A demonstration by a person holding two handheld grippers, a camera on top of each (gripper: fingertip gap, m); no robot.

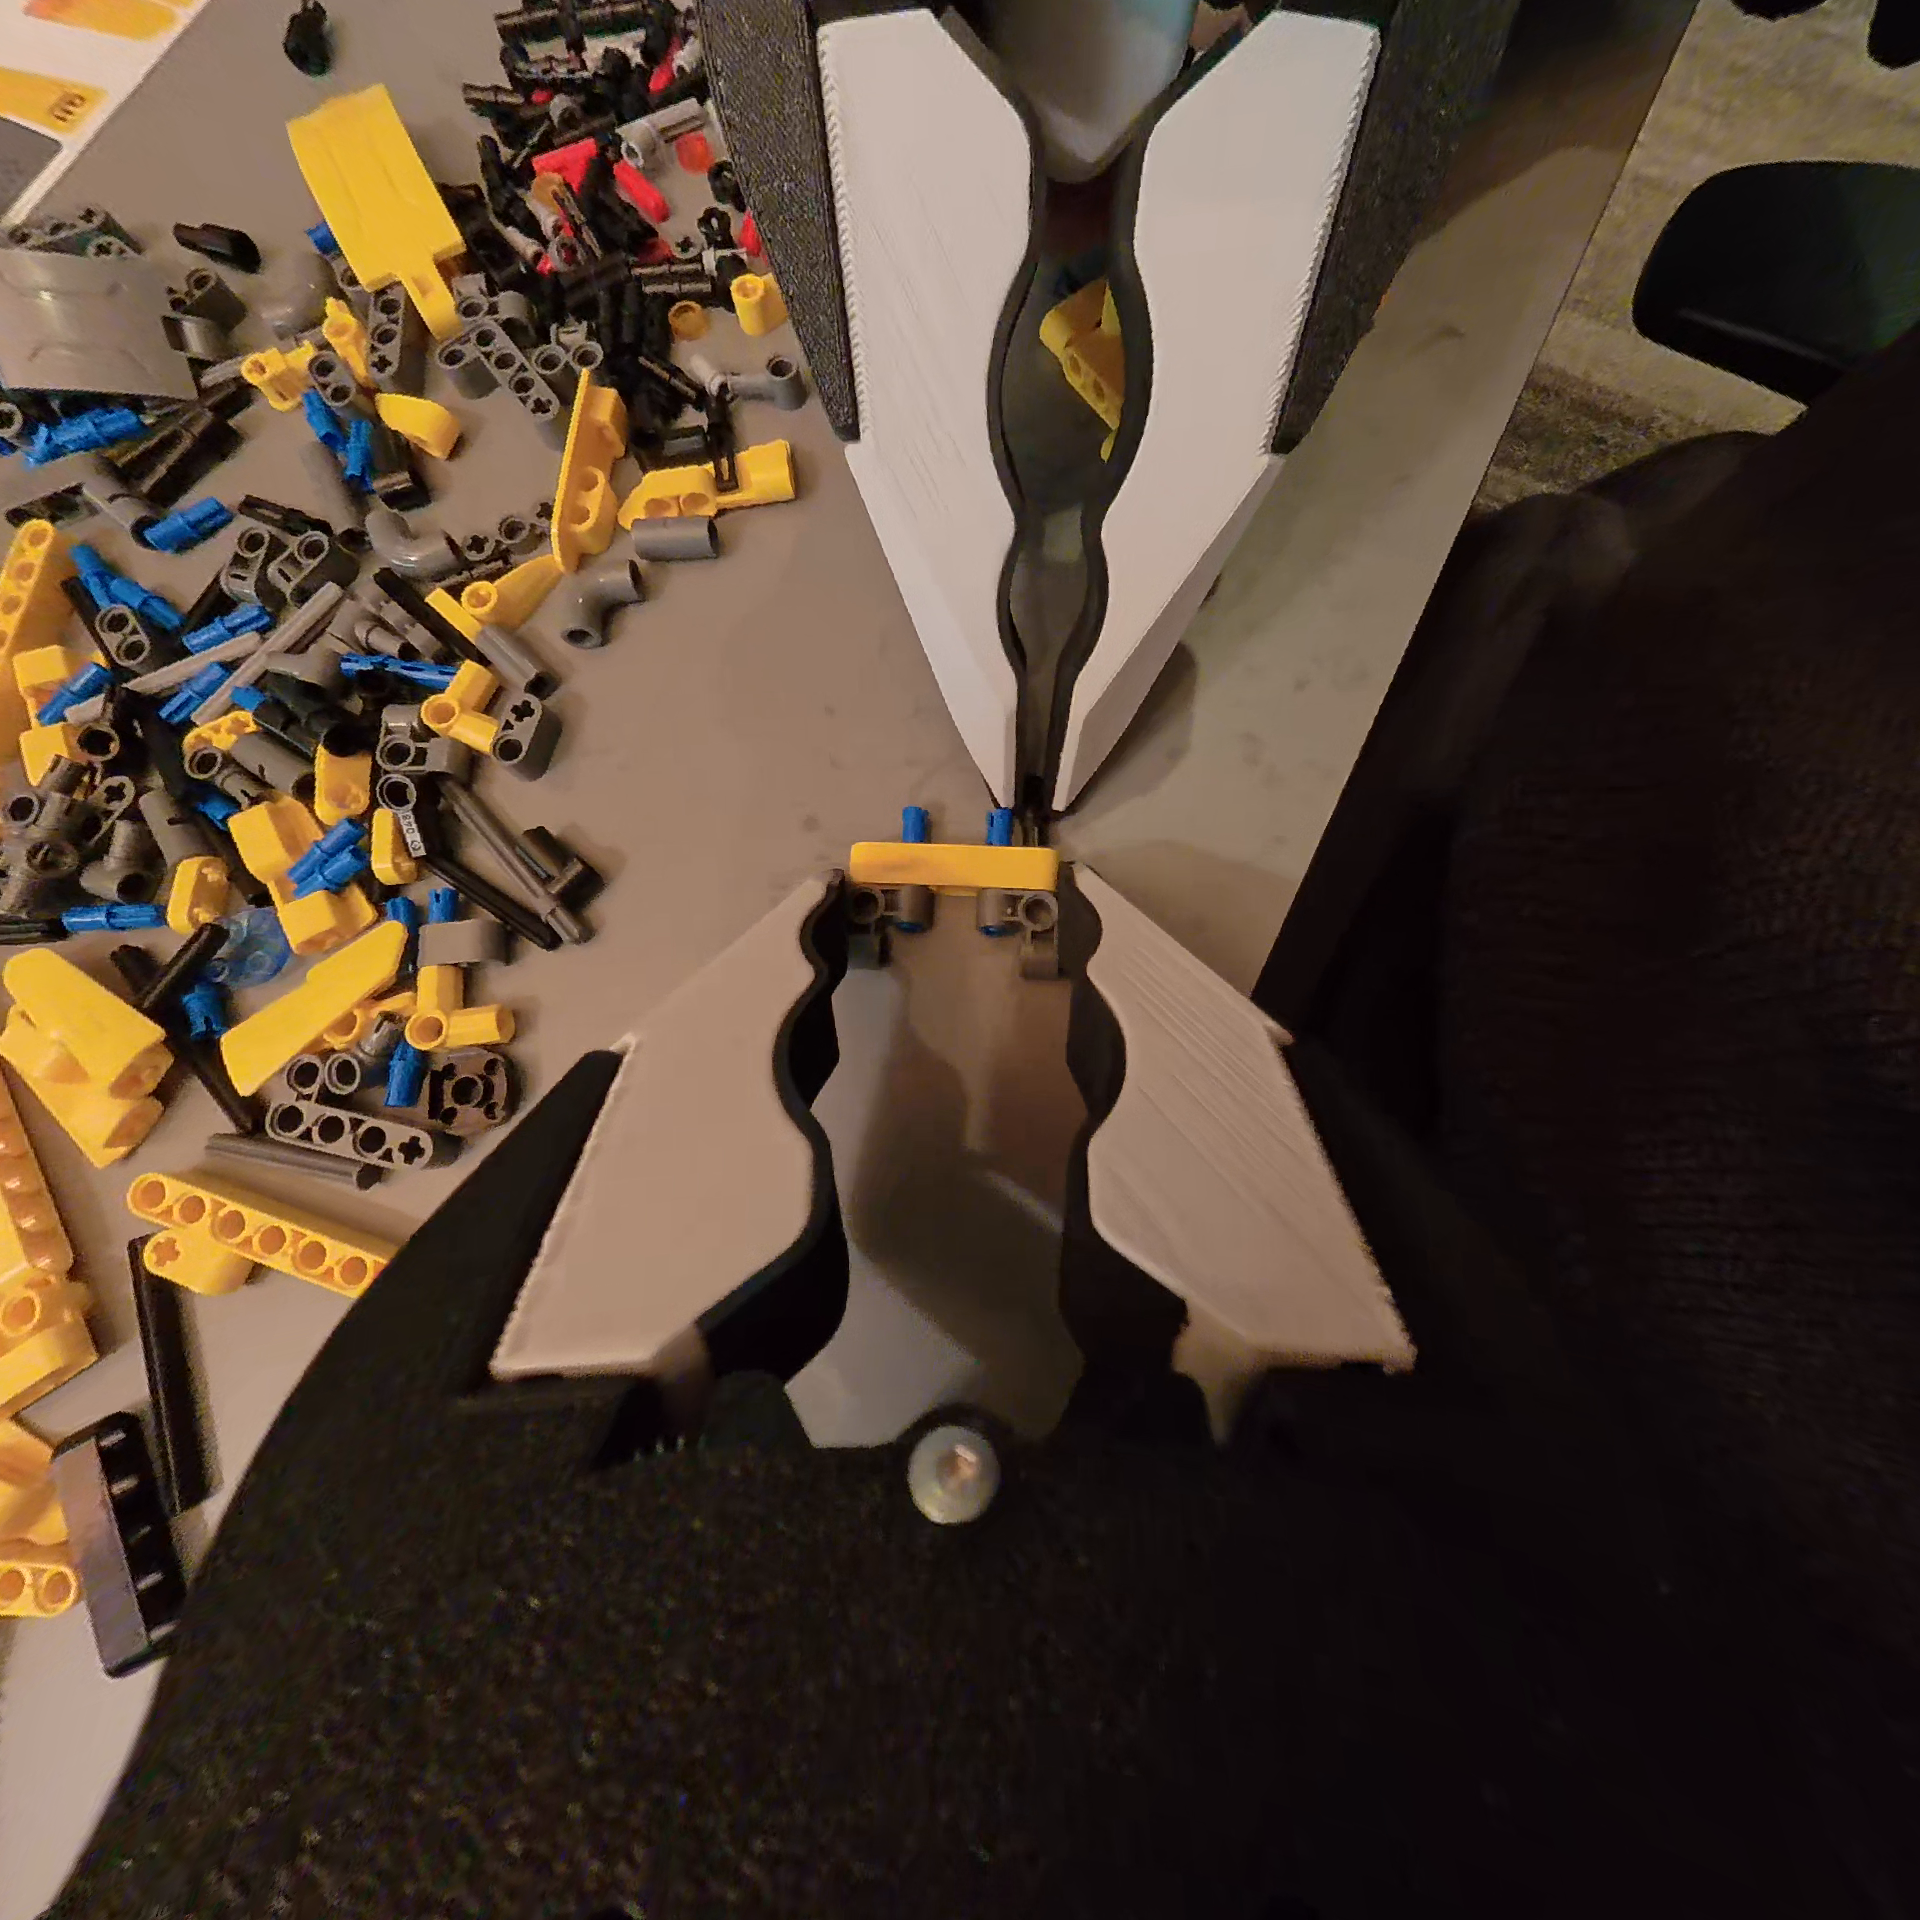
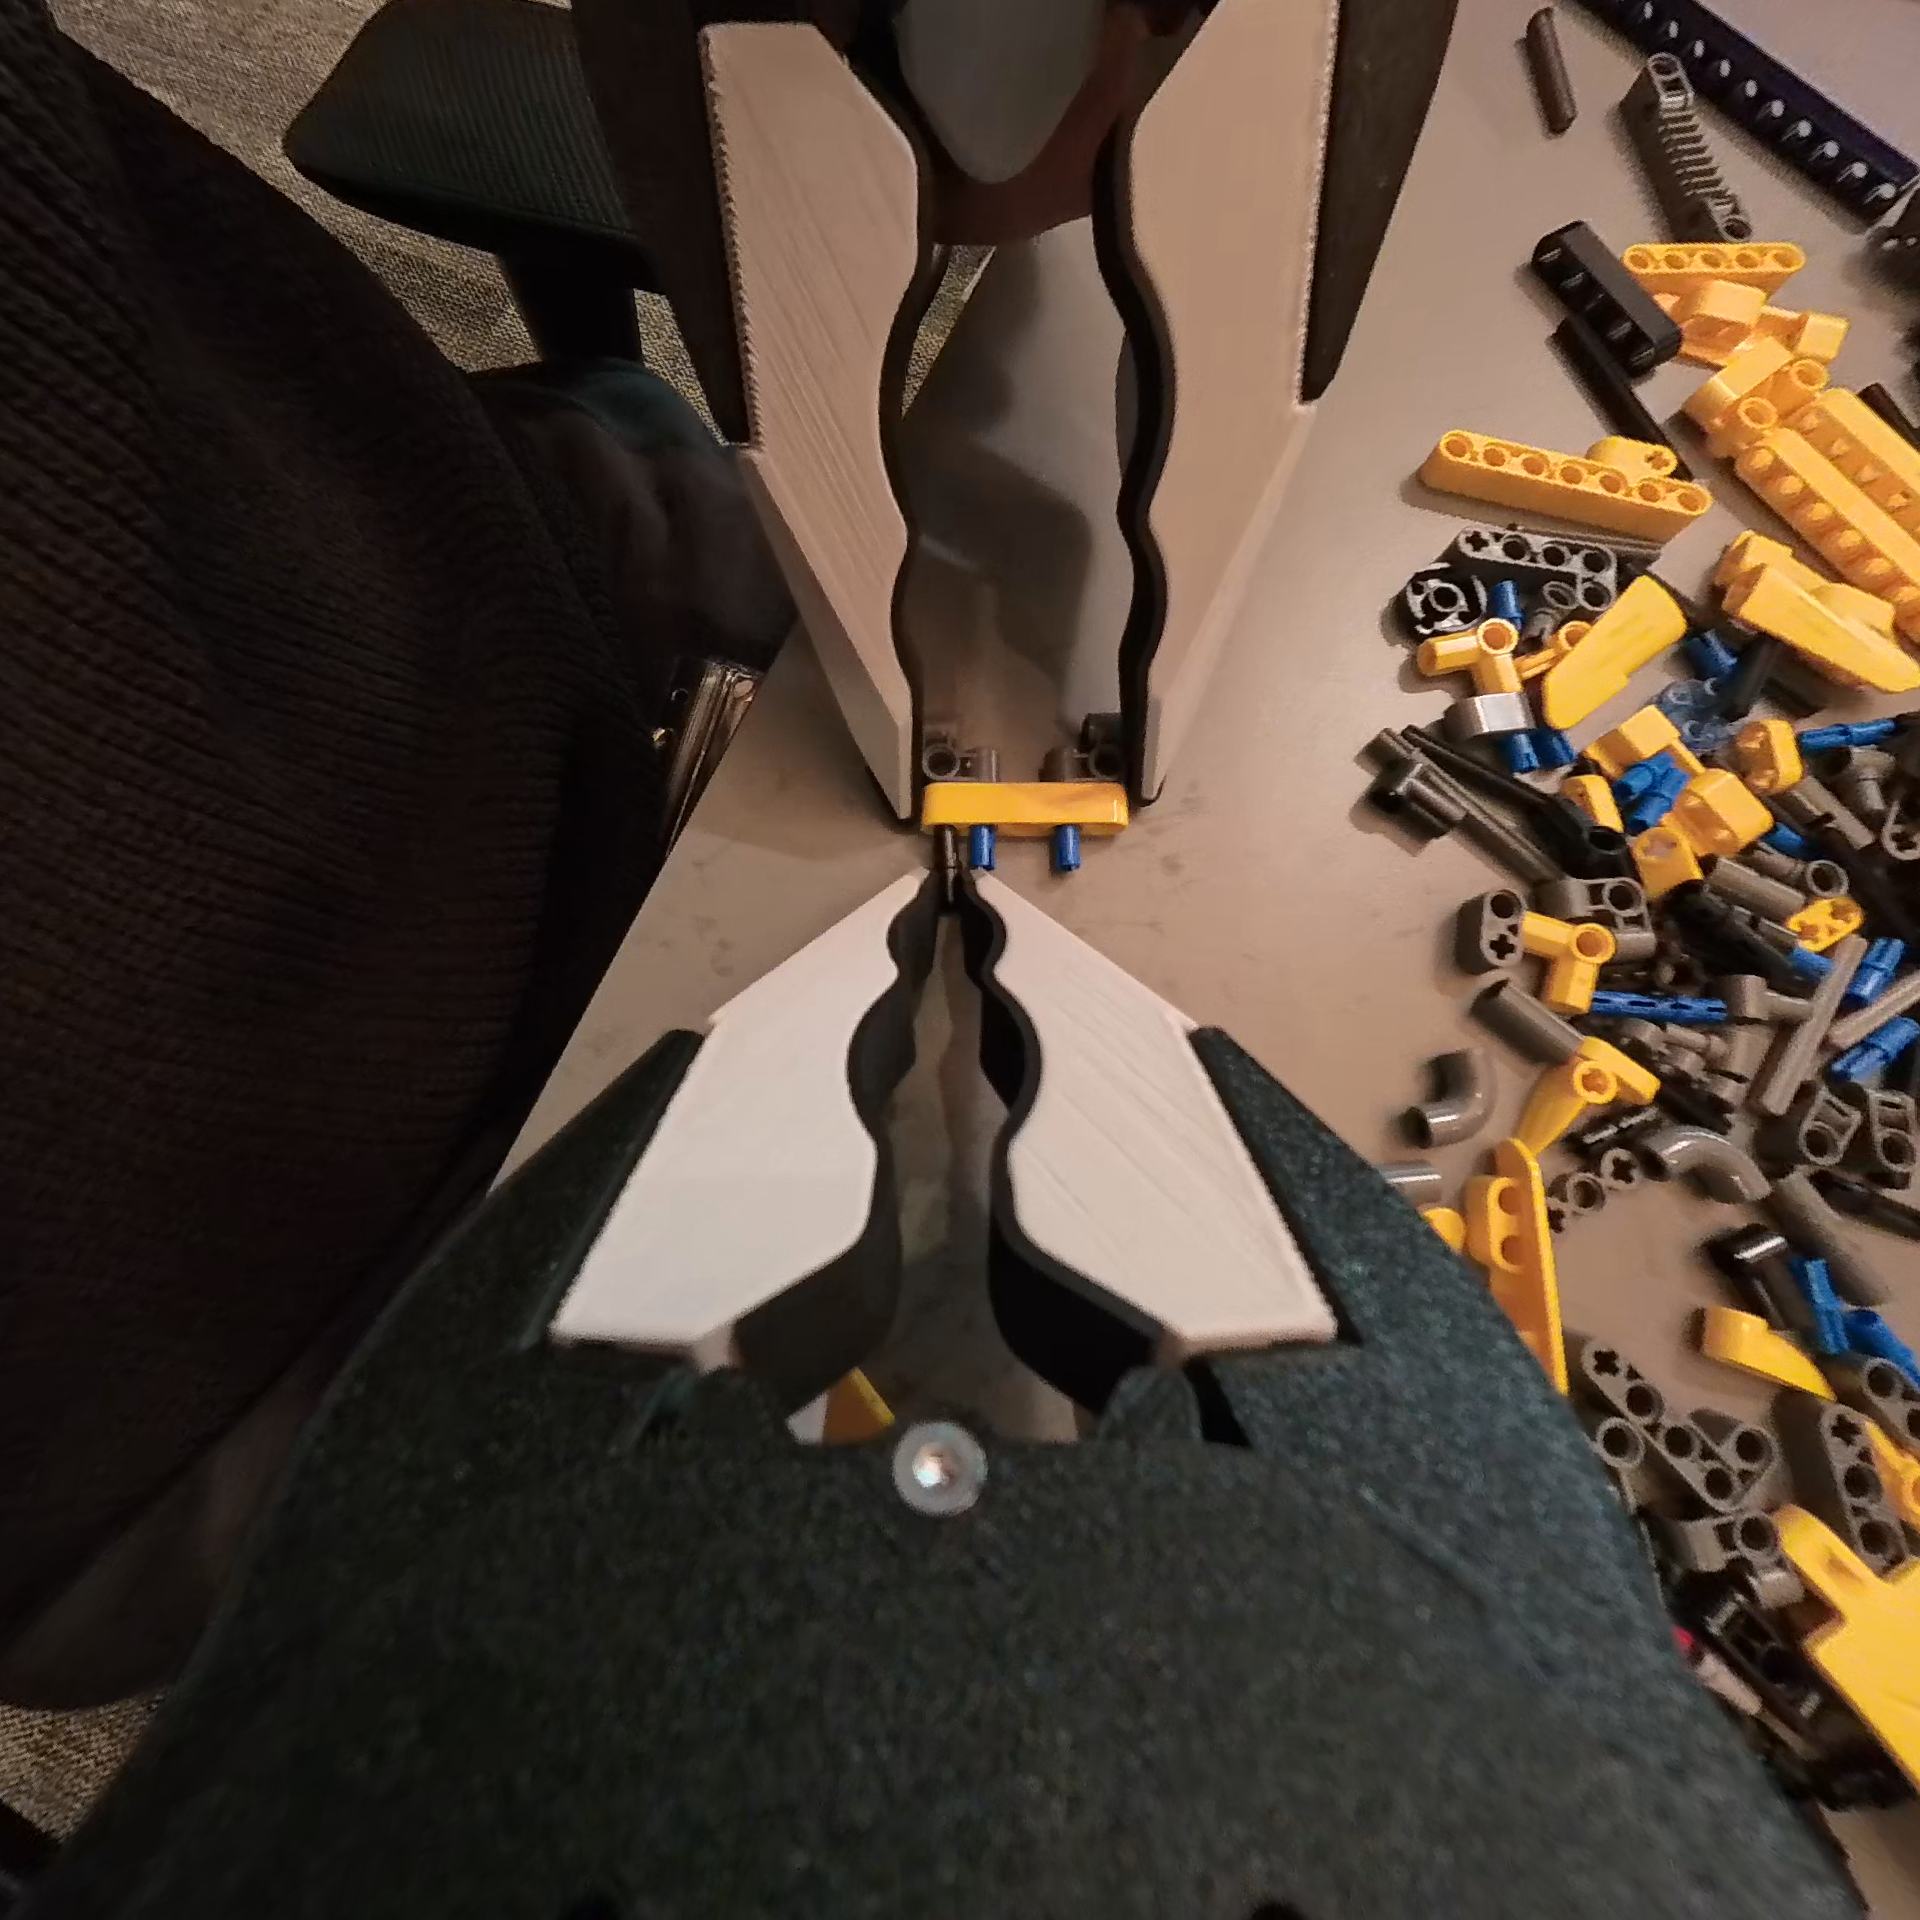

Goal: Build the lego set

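Observation:
My left gripper [image 1: 954,920] is shut on a small assembly: a short yellow beam [image 1: 951,865] with two grey connectors [image 1: 902,914] under it and two blue pins [image 1: 914,823] sticking out of its far side. My right gripper [image 1: 1036,798] faces it tip to tip and is shut on a thin black pin [image 1: 1031,821] that touches the beam's end next to a blue pin. In the right wrist view my right gripper [image 2: 948,885] pinches the black pin [image 2: 948,857] against the yellow beam [image 2: 1023,808], which the left gripper [image 2: 1025,795] holds just above the grey table [image 2: 1195,914].
A big pile of loose yellow, grey, black, blue and red building pieces [image 1: 343,644] covers the table left of the left gripper; it also shows in the right wrist view [image 2: 1683,831]. The table edge [image 1: 1382,727] runs close by, with a person's dark knitted clothing [image 1: 1610,1039] and a black chair [image 1: 1766,281] beyond. Left and right tips are no more than a few centimetres apart.

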